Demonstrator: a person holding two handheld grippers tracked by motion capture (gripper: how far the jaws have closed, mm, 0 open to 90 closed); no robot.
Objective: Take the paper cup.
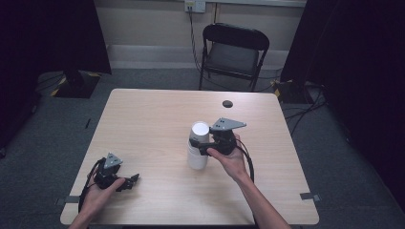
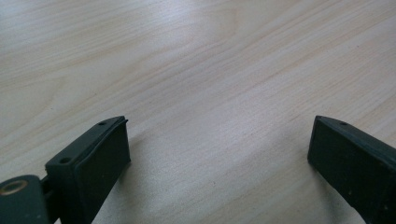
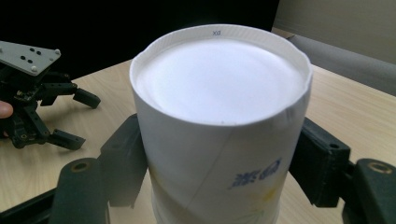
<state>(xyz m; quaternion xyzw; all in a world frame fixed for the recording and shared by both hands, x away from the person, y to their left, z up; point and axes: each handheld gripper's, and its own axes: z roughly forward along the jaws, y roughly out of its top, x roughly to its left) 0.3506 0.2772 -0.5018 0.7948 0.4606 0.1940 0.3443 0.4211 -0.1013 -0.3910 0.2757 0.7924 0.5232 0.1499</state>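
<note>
Pale wood-grain counter (image 1: 153,119) stands in a dim room with grey carpet, a black folding chair (image 1: 234,52) pushed back beyond its far edge and cables trailing down the wall behind. Near the middle of the counter, a white paper cup (image 1: 198,145) sits upside down, its flat base facing up and blue print showing inverted on its side in the right gripper view. The right tool (image 1: 203,145), held in the person's right hand (image 1: 231,160), comes at the cup from the right, its two black jaws pressed against opposite sides of the cup wall, pinching it; the grey three-cornered plate rides on top. In the right gripper view the cup (image 3: 219,126) rises between the right tool's (image 3: 219,168) jaws, its rim slightly uneven. Toward the near left corner of the counter, well apart from the cup, the left tool (image 1: 130,182) rests low in the person's left hand (image 1: 98,195), jaws spread wide with bare wood between them. The left gripper view looks down along the left tool (image 2: 219,154) at the counter (image 2: 210,70) surface just beneath. A small dark round disc (image 1: 227,103) lies near the far edge of the counter.
</note>
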